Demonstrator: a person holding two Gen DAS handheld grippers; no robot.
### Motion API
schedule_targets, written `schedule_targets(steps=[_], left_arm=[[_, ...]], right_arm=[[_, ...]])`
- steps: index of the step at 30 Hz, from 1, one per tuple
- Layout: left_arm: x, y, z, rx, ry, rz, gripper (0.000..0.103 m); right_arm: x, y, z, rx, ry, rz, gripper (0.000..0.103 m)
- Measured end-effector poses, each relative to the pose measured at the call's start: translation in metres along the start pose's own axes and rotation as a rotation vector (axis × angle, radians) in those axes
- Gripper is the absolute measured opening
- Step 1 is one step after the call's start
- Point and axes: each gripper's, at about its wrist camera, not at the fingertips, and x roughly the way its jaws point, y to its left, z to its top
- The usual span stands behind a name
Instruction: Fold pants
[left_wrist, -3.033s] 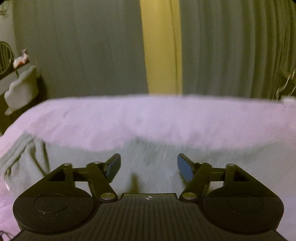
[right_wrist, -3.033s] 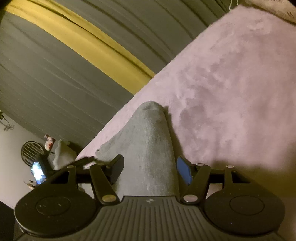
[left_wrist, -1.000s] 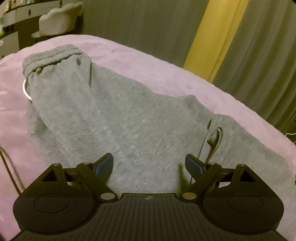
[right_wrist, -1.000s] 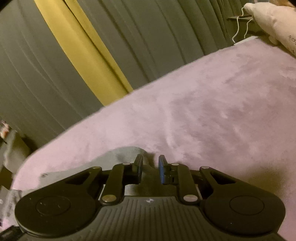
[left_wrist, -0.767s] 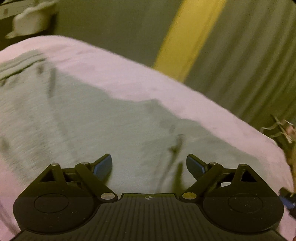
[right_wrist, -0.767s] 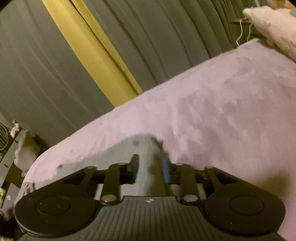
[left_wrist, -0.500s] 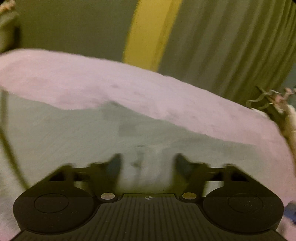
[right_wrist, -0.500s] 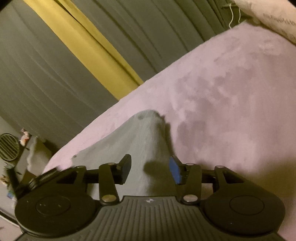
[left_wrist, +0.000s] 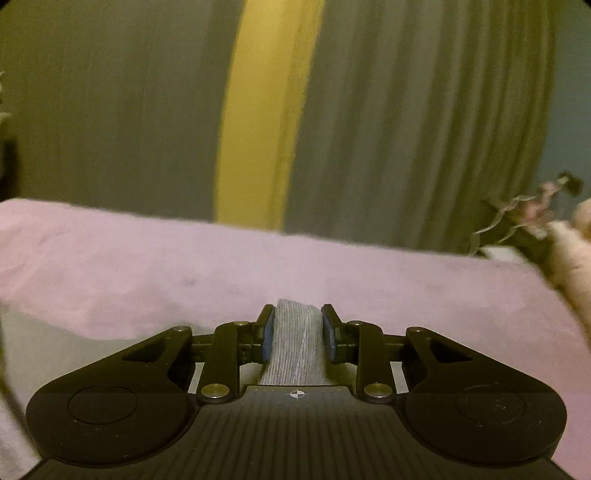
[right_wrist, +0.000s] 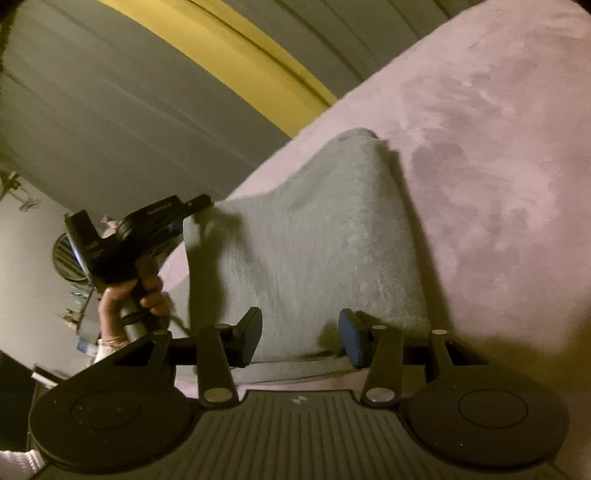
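Grey sweatpants (right_wrist: 314, 240) lie on a pink plush blanket (right_wrist: 498, 155). In the left wrist view my left gripper (left_wrist: 297, 328) is shut on a bunched fold of the grey pants (left_wrist: 295, 343), with the blanket (left_wrist: 147, 266) beyond it. In the right wrist view my right gripper (right_wrist: 299, 334) is open, its fingers spread over the near hem of a pant leg. The left gripper (right_wrist: 201, 205) shows there too, held in a hand and pinching the leg's far left edge.
Grey curtains with a yellow strip (left_wrist: 262, 110) hang behind the bed. A pale pillow (left_wrist: 576, 266) and small items lie at the far right. A round fan (right_wrist: 64, 258) and cluttered furniture stand at the left.
My left gripper swung right across the pants and closed on a fold of grey fabric. My right gripper, shut on the leg end a second ago, has opened and pulled back.
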Motion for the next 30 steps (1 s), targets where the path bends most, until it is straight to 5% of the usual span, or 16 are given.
schedule_targets(steps=[2, 4, 9, 13, 18, 24, 26, 30], left_arm=[[0.021, 0.009, -0.007, -0.007, 0.133, 0.067, 0.037], [0.033, 0.018, -0.021, 0.015, 0.224, 0.144, 0.067], [-0.003, 0.035, -0.026, 0.007, 0.176, 0.172, 0.082], [-0.033, 0.049, -0.030, -0.050, 0.184, 0.203, 0.091], [-0.049, 0.054, -0.060, -0.085, 0.300, 0.165, 0.091], [-0.048, 0.040, -0.090, -0.089, 0.378, 0.095, 0.085], [-0.051, 0.033, -0.094, -0.079, 0.377, 0.054, 0.075], [-0.052, 0.024, -0.099, -0.036, 0.377, 0.019, 0.035]], right_arm=[[0.004, 0.000, -0.001, -0.024, 0.004, -0.019, 0.046], [0.009, -0.004, -0.002, -0.030, 0.014, -0.065, 0.046], [0.010, 0.006, 0.002, -0.071, -0.011, -0.104, 0.047], [0.013, 0.022, 0.008, -0.174, -0.064, -0.108, 0.068], [0.046, 0.010, 0.004, -0.150, -0.004, -0.267, 0.065], [0.028, 0.017, -0.002, -0.145, -0.079, -0.281, 0.069], [0.026, 0.015, -0.002, -0.131, -0.082, -0.294, 0.069], [0.015, 0.015, -0.001, -0.104, -0.105, -0.309, 0.071]])
